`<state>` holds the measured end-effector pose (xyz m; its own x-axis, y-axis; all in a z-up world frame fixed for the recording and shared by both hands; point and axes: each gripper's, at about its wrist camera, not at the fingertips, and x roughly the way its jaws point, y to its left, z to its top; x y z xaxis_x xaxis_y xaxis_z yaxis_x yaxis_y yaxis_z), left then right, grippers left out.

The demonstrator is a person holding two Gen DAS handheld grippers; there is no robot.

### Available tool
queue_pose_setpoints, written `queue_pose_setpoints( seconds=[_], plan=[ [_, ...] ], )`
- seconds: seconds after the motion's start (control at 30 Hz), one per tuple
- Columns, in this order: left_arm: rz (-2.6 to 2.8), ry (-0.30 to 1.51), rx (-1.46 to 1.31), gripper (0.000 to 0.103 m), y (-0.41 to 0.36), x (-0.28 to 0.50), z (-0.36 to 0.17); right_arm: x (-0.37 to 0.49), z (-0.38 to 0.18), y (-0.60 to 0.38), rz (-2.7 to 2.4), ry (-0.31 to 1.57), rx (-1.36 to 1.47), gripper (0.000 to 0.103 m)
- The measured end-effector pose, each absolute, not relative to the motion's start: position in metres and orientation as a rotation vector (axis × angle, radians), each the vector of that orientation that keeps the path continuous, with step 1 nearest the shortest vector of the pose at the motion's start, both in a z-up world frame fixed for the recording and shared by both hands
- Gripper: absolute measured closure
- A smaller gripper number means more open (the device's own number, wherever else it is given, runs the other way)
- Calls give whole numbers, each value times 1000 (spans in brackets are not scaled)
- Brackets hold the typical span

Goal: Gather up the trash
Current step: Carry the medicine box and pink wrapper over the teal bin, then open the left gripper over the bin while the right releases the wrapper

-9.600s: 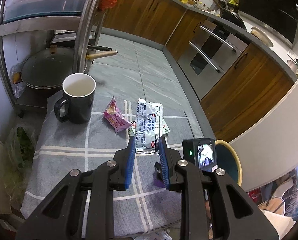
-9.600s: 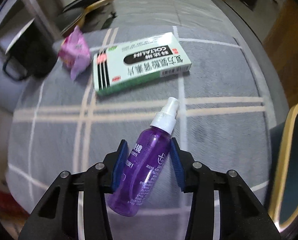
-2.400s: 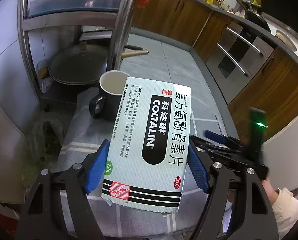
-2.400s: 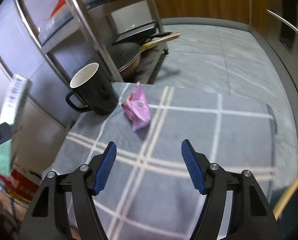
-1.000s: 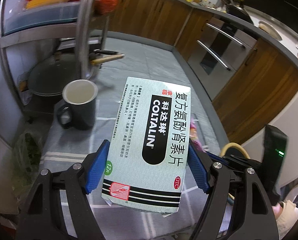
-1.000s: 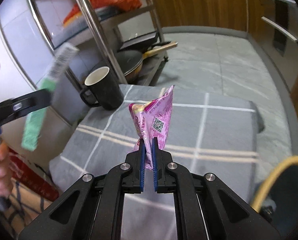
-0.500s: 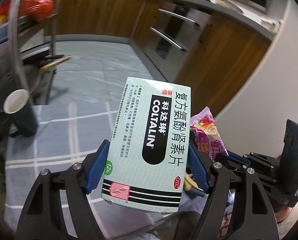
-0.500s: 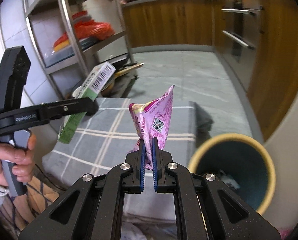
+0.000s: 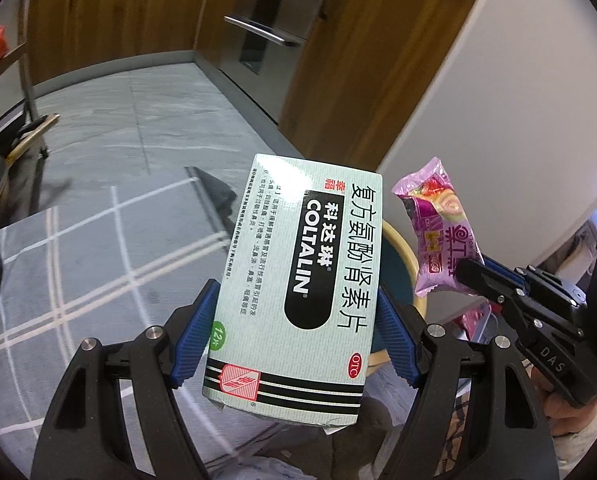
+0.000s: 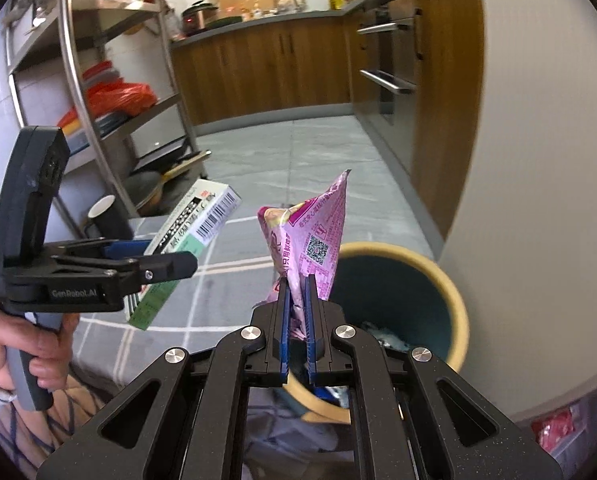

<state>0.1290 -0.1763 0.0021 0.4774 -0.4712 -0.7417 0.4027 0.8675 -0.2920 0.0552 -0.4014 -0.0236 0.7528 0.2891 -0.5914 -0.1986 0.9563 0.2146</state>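
Note:
My left gripper [image 9: 298, 328] is shut on a pale green Coltalin medicine box [image 9: 298, 280] and holds it in the air; the box also shows in the right wrist view [image 10: 186, 248]. My right gripper [image 10: 297, 300] is shut on a pink snack wrapper [image 10: 310, 240], held upright just above the near rim of a teal bin with a yellow rim [image 10: 454, 292]. In the left wrist view the wrapper [image 9: 438, 232] and the right gripper [image 9: 482, 280] are to the right of the box, and the bin's rim [image 9: 402, 252] shows behind the box.
A low table with a grey checked cloth [image 9: 78, 264] lies left of the bin. A dark mug [image 10: 106, 216] stands on it near a steel shelf rack [image 10: 78, 80] with pans. Wooden cabinets [image 10: 266, 64] and a white wall [image 10: 538, 160] border the floor.
Both grippers have swung right from the table toward the bin. The wrapper now hangs over the bin's rim, and the box is close beside it.

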Motion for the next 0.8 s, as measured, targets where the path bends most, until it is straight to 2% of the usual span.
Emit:
queue_pose_setpoints(
  seconds=[0.3,0.8],
  plan=[
    [-569,999,-88,29,-217,138,-15,48,-36,-421,227,692,146,95],
    [-535,1134,27,29,-268,172,-75,84,-97,-419,210,892,148,95]
  ],
)
